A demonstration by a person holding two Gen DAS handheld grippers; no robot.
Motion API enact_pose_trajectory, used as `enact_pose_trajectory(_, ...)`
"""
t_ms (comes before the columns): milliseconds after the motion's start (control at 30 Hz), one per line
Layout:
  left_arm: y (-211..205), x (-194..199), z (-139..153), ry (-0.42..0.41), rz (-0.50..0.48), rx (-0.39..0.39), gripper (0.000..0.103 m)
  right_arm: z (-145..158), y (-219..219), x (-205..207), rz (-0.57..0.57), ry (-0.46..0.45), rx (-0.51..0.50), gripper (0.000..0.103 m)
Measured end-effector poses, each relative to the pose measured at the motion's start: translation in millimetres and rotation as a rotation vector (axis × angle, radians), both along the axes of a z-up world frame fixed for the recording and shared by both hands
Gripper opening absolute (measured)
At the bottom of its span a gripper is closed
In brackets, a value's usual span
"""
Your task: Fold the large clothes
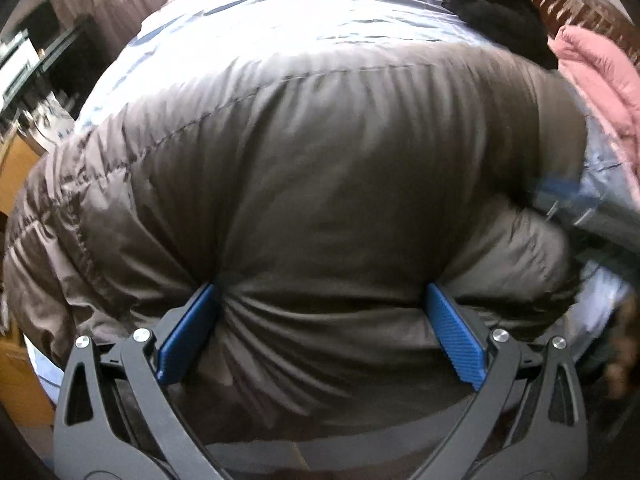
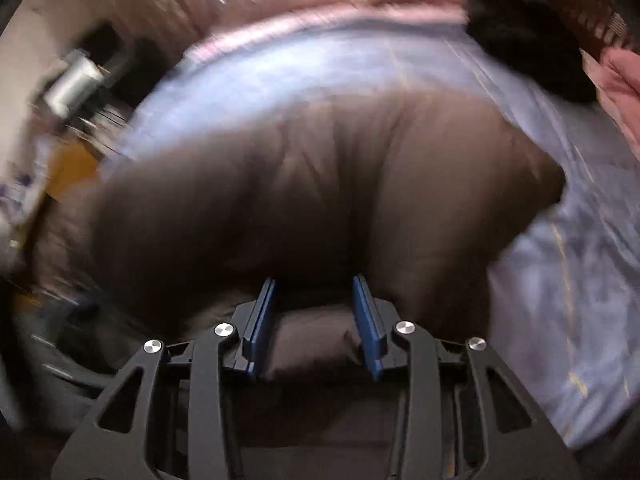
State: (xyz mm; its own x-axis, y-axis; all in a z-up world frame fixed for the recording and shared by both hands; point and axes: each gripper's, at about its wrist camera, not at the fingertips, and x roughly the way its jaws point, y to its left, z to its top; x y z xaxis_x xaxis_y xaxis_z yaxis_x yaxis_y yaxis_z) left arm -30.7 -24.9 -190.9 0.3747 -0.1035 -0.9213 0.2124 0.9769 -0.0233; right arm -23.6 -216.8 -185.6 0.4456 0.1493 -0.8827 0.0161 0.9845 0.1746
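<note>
Blue pads (image 1: 188,334) of the left hand-held gripper (image 1: 320,336) bite into the brown puffer jacket (image 1: 320,160), jaws spread wide with a thick roll of padding bulging between them. Over on the right, the right hand-held gripper (image 2: 314,328) is set narrower, a fat fold of that jacket (image 2: 304,200) pinched between its pads, though the view is badly blurred. Jacket lies across the pale blue bedsheet (image 1: 240,40) on the bed, pink bedding (image 1: 600,80) and a black garment (image 1: 492,0) beyond. Both grips sit on the near edge, I'd judge so that the edge can be carried over for a fold.
</note>
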Motion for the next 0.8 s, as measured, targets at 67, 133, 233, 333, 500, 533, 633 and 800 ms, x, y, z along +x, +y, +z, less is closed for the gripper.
enact_pose_trajectory(67,9.5,-6.1,6.3,0.004,0.026,0.007,0.101,-9.2,4.1,-8.0,-0.001,0.027,-0.029,0.035)
enact_pose_trajectory(133,21.3,-16.9,17.6,-0.052,0.059,0.022,0.101,-17.9,12.2,-12.2,0.007,0.036,-0.072,0.035)
enact_pose_trajectory(233,42.8,-27.5,35.6,-0.179,0.150,0.096,0.101,-21.6,17.4,-9.2,0.004,0.055,-0.097,0.035)
enact_pose_trajectory(333,76.6,-16.1,33.6,-0.209,0.322,0.243,0.101,-11.6,11.1,-5.2,-0.019,0.051,-0.096,0.035)
enact_pose_trajectory(500,135.4,2.5,-30.1,0.108,0.497,0.005,0.101,31.6,28.9,-20.5,0.000,-0.147,-0.076,0.035)
enact_pose_trajectory(533,135.5,2.4,-30.8,0.108,0.490,0.009,0.101,38.1,34.8,-23.8,0.030,-0.189,-0.033,0.035)
enact_pose_trajectory(633,130.2,2.3,-30.6,0.083,0.468,0.049,0.101,51.3,50.8,-30.4,0.083,-0.290,0.022,0.035)
enact_pose_trajectory(800,124.7,4.0,-36.7,0.085,0.457,0.066,0.101,9.1,64.2,-12.7,0.073,-0.112,-0.056,0.039)
